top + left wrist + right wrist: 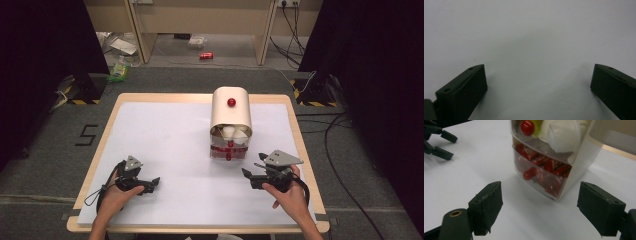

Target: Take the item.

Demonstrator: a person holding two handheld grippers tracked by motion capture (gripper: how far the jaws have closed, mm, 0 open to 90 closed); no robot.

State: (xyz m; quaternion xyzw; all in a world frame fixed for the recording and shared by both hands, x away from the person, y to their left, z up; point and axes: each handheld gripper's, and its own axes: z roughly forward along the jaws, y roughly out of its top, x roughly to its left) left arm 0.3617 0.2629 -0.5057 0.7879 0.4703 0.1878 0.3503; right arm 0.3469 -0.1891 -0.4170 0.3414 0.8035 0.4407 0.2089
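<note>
A small cream drawer unit (230, 117) with a rounded top and a red knob (231, 102) stands right of the table's middle. Its clear upper drawer (564, 135) holds white bundles. The lower drawer (544, 170) holds red wrapped pieces and has a red knob (529, 173). My right gripper (251, 167) rests low at the front right, open, jaws facing the unit's front (540, 205) a short way off. My left gripper (151, 185) lies at the front left, open over bare white sheet (539, 85), and shows far off as the left gripper (439, 142).
A white sheet (170, 145) covers the wooden table (295, 125). Beyond the table lie grey floor, a red can (206, 55), cables (335, 145) at the right and dark curtains on both sides.
</note>
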